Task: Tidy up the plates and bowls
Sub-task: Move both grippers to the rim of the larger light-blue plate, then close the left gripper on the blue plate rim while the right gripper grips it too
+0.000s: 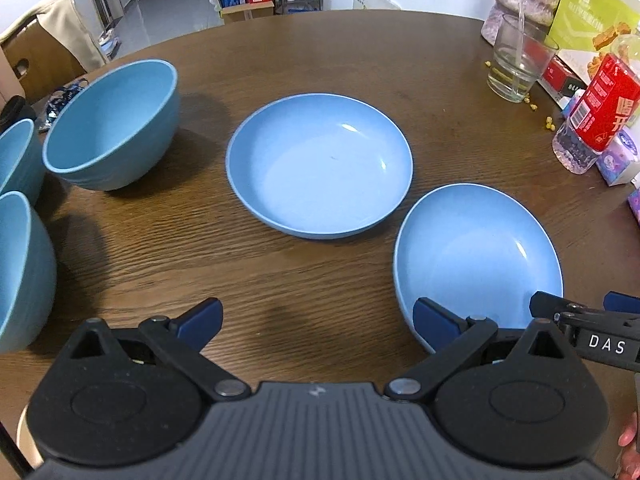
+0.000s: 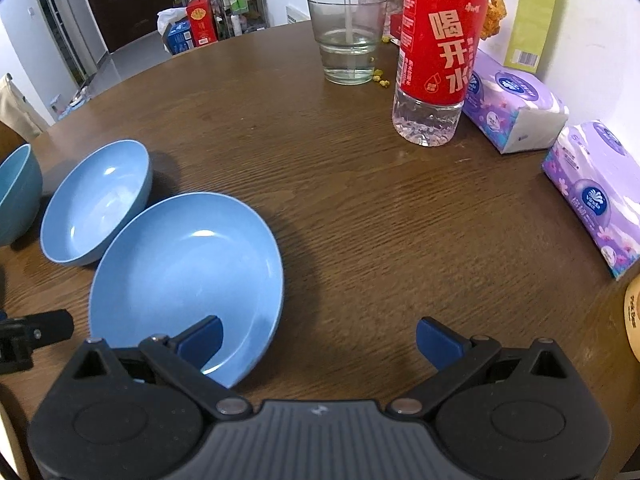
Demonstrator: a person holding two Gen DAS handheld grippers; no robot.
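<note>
Two shallow blue plates sit on the brown wooden table: a far plate and a near plate. Three deeper blue bowls stand at the left: one upright bowl, one at the edge, one nearest. My left gripper is open and empty above bare table, its right finger at the near plate's rim. My right gripper is open and empty, its left finger over the near plate's front edge. It also shows in the left wrist view.
A glass of water, a red-labelled water bottle and purple tissue packs stand along the right side. Boxes and bags line the far right. A chair stands beyond the table's left edge.
</note>
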